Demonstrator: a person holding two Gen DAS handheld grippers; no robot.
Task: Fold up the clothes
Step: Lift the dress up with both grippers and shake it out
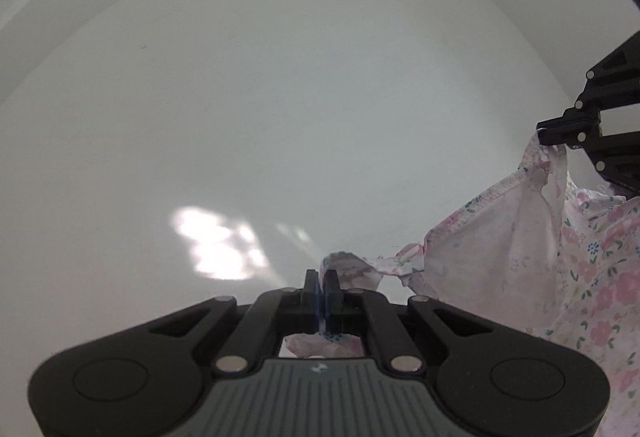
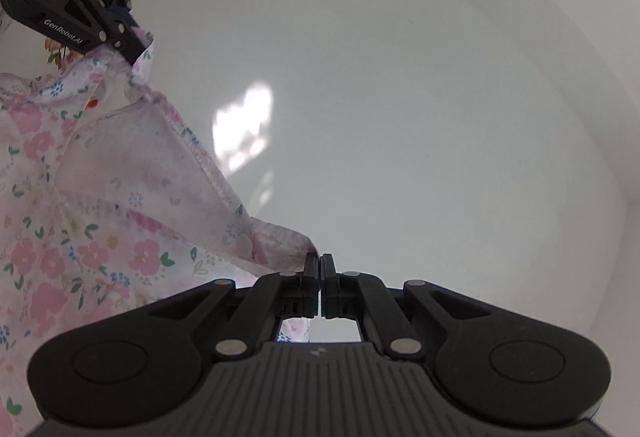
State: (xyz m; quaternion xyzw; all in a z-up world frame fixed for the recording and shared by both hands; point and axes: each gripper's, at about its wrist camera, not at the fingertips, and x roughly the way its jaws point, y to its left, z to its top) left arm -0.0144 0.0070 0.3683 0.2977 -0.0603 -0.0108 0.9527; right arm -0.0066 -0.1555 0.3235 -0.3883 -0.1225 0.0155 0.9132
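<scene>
A thin white garment with pink flowers hangs between my two grippers, held up in the air. My left gripper is shut on one corner of its hem. My right gripper is shut on the other corner. The garment fills the left side of the right wrist view, its stitched edge stretched between both grips. The right gripper shows at the right edge of the left wrist view, and the left gripper at the top left of the right wrist view.
A plain white wall fills the background in both views, with a bright patch of sunlight on it. It also shows in the right wrist view.
</scene>
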